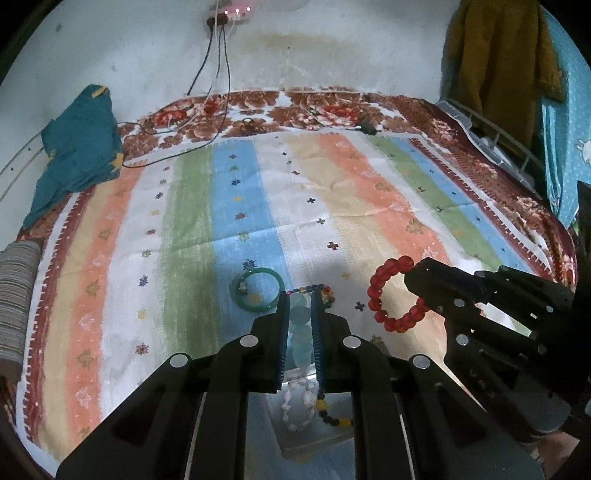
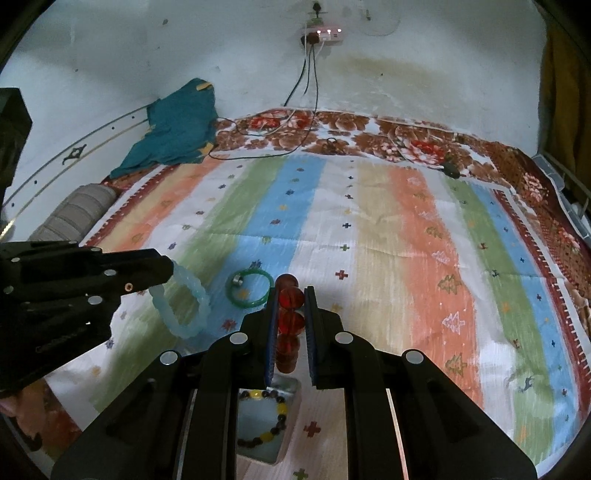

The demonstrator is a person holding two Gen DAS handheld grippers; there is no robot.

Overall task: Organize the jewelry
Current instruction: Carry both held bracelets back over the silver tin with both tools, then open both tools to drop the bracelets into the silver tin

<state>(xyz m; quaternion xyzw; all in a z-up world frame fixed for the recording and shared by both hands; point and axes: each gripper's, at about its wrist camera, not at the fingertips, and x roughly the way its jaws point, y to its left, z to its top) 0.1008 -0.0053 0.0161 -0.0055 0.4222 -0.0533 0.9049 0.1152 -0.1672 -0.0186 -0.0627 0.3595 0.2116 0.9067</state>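
Beads sit clamped in both our tools. Nearest us, under the grippers, we see a pale tray (image 1: 314, 439) holding a whitish bead bracelet (image 1: 297, 408) and a dark-and-yellow bead bracelet (image 2: 275, 417); the linkages hide most of it, so its outline is hard for us to judge. Our left gripper (image 1: 300, 325) is closed on a pale blue bead bracelet (image 2: 184, 302), which hangs as a loop off the bedspread in the right wrist view. Our right gripper (image 2: 290, 325) is closed on a red bead bracelet (image 1: 395, 291), its loop likewise raised above the cloth.

Just beyond the fingertips a green bangle (image 1: 258, 290) lies flat on the striped bedspread (image 1: 332, 206), and a multicoloured bead string (image 1: 321, 290) lies beside it, partly behind the left fingers. Further off, black cables (image 1: 221, 92) trail over the floral blanket (image 1: 314, 107), a teal cloth (image 1: 77, 155) is heaped at the left, and a power strip (image 2: 325, 33) is on the wall.
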